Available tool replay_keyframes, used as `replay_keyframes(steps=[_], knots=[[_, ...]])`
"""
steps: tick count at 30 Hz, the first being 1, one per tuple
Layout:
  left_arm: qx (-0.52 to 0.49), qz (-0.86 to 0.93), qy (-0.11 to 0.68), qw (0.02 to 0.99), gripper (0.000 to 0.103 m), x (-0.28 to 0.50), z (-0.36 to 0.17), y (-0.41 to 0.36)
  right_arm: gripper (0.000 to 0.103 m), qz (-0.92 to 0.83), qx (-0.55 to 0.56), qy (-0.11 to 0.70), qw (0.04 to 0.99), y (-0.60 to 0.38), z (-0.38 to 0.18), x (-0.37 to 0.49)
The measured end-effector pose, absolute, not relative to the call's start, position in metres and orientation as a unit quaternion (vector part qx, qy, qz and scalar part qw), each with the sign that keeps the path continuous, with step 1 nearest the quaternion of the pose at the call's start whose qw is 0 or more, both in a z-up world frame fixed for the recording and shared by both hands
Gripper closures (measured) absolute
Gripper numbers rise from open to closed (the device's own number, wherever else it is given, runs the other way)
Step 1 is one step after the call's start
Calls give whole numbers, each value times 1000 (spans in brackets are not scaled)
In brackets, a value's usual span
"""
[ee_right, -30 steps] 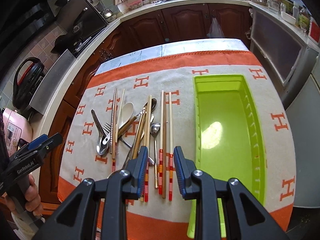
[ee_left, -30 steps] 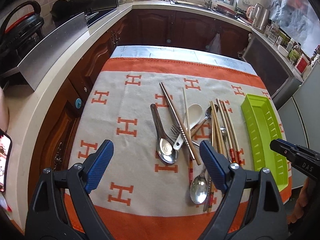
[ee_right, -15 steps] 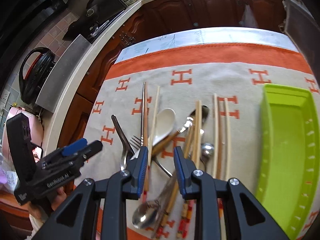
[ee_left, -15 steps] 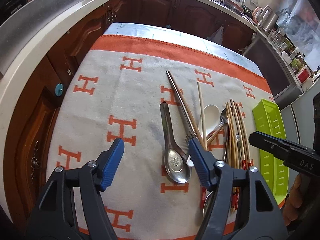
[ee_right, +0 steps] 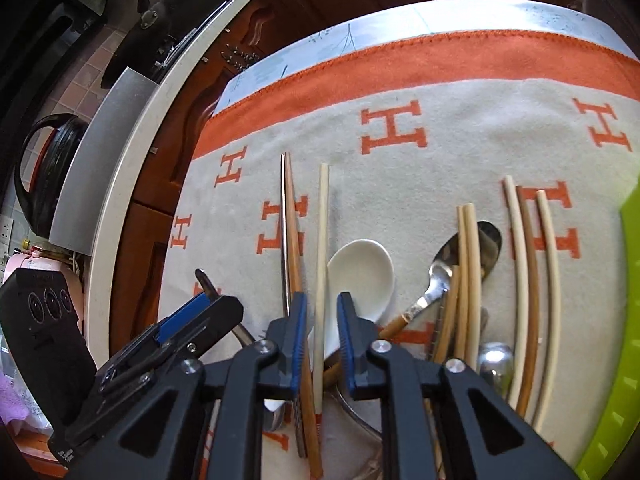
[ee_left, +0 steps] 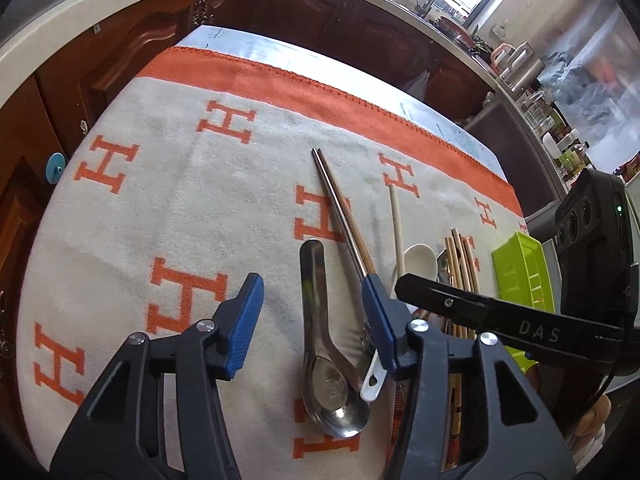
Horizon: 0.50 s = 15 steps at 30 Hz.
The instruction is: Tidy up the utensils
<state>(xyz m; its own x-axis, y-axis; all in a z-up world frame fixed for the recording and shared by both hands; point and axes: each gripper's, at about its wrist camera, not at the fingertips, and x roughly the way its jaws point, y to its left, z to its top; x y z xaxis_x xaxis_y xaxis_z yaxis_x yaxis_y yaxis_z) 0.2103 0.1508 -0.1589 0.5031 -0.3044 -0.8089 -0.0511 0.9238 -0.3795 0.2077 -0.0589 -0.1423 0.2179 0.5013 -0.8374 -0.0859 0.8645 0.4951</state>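
Note:
Utensils lie in a loose pile on the orange-and-cream cloth (ee_left: 168, 200). My left gripper (ee_left: 312, 320) is open, low over a steel soup spoon (ee_left: 324, 344) that lies between its fingers. My right gripper (ee_right: 322, 332) is open with a narrow gap, straddling a pale chopstick (ee_right: 322, 240); I cannot tell if it touches. Beside it lie a brown and metal chopstick pair (ee_right: 290, 224), a white ceramic spoon (ee_right: 360, 276), a steel spoon (ee_right: 444, 264) and several more chopsticks (ee_right: 528, 280). The green tray (ee_right: 624, 320) is at the right; it also shows in the left wrist view (ee_left: 520, 268).
Dark wood cabinets and a pale countertop (ee_left: 100, 4) border the table at left and back. A sink and kettles (ee_left: 520, 60) stand on the far counter. A cooktop and a pot (ee_right: 48, 168) sit at the left.
Both grippers have dropped lower and moved left over the pile. The left one now straddles the steel soup spoon; the right one has come down around the pale chopstick.

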Motion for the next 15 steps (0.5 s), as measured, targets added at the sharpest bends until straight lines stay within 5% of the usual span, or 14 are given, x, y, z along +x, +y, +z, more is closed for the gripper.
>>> replay_keyframes(steps=[8,15], knots=[[-216,-90,495,837,93,218,-183,152,98,195,175,586,767,-60,-143,205],[-246,-91,489,832,101,216,-190,154,98,205,177,566,778,-67,-128,196]])
